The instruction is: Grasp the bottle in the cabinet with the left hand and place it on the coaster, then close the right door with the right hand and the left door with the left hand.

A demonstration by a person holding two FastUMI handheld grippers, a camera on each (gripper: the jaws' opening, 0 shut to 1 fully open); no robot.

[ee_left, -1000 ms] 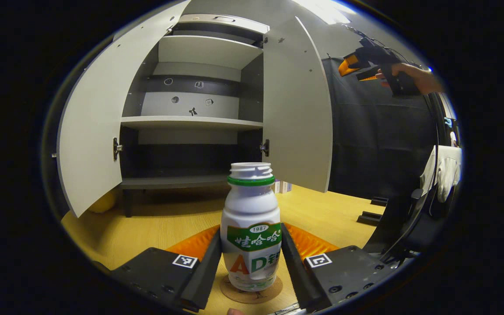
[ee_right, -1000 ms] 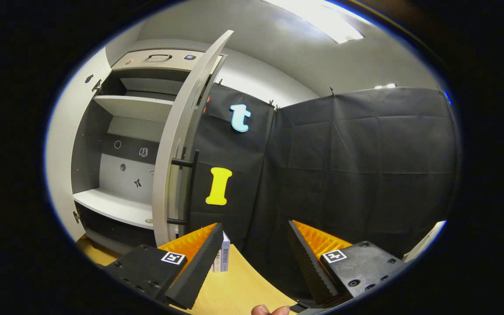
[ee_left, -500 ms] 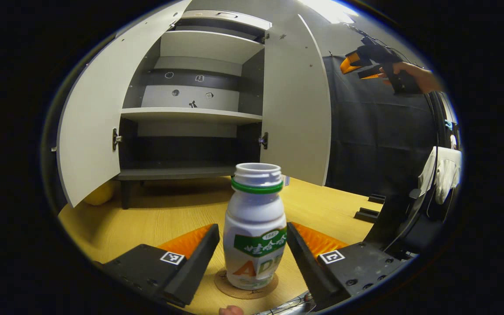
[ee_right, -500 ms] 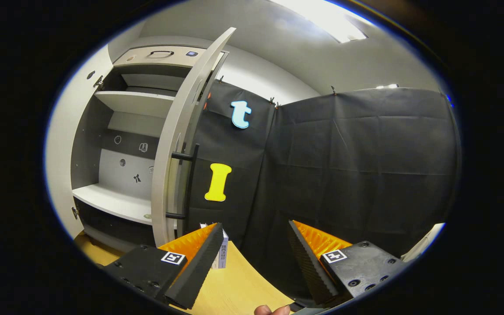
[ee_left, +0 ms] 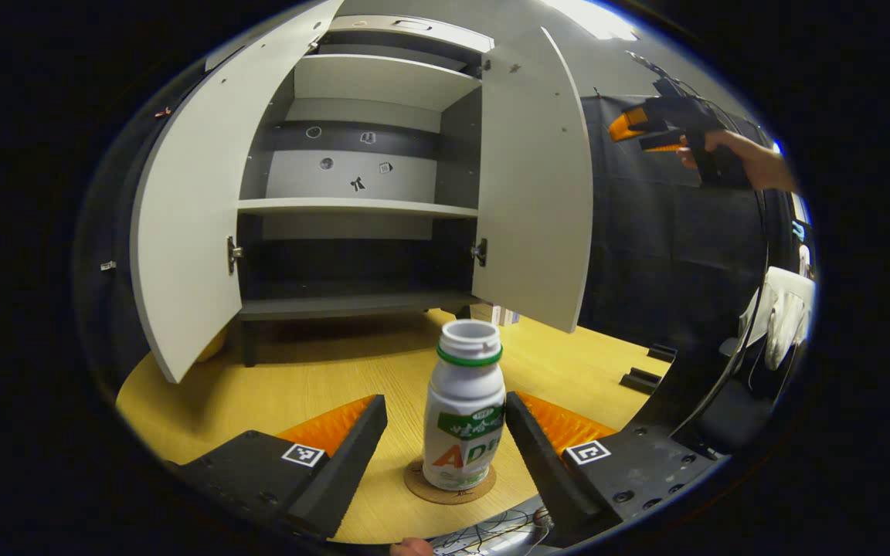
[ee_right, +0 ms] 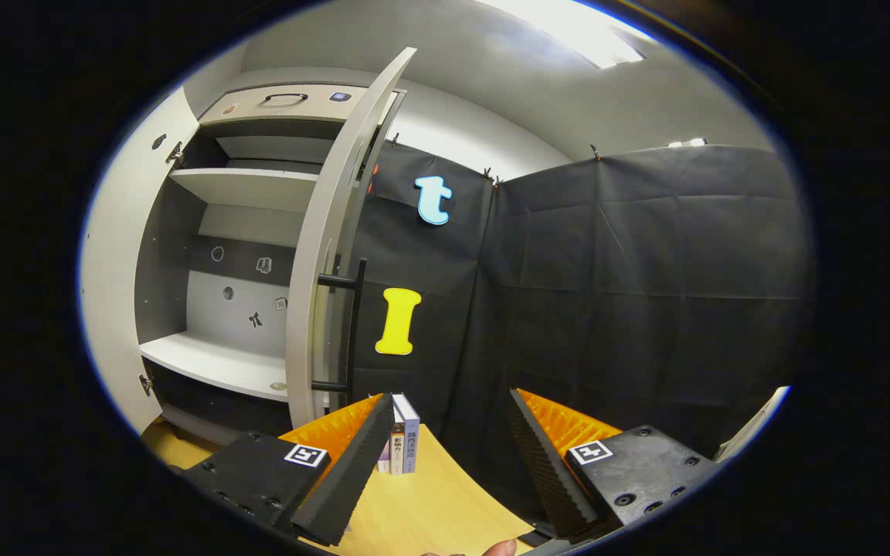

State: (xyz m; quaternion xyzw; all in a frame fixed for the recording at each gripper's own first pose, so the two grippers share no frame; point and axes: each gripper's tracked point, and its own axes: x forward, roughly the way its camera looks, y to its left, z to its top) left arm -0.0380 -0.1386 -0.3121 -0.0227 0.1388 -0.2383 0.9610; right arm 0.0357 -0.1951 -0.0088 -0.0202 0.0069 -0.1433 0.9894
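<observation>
tongs (ee_left: 445, 452): black fingers | orange ribbed backing | square markers | screws

White plastic bottle with green neck ring (ee_left: 465, 421) seen upright on round cork coaster (ee_left: 450, 485), between spread fingers of left gripper (ee_left: 446, 452) — gap left on both sides, no contact. Bare yellow wooden tabletop (ee_left: 321, 378) found between bottle and grey cabinet (ee_left: 360, 185). Both flat grey cabinet doors swung out: left door (ee_left: 186, 224), right door (ee_left: 538, 185). Right door's black bar handle (ee_right: 351, 324) seen ahead-left of open right gripper (ee_right: 449, 448). Upright books (ee_right: 402, 444) stand just behind door's foot.
</observation>
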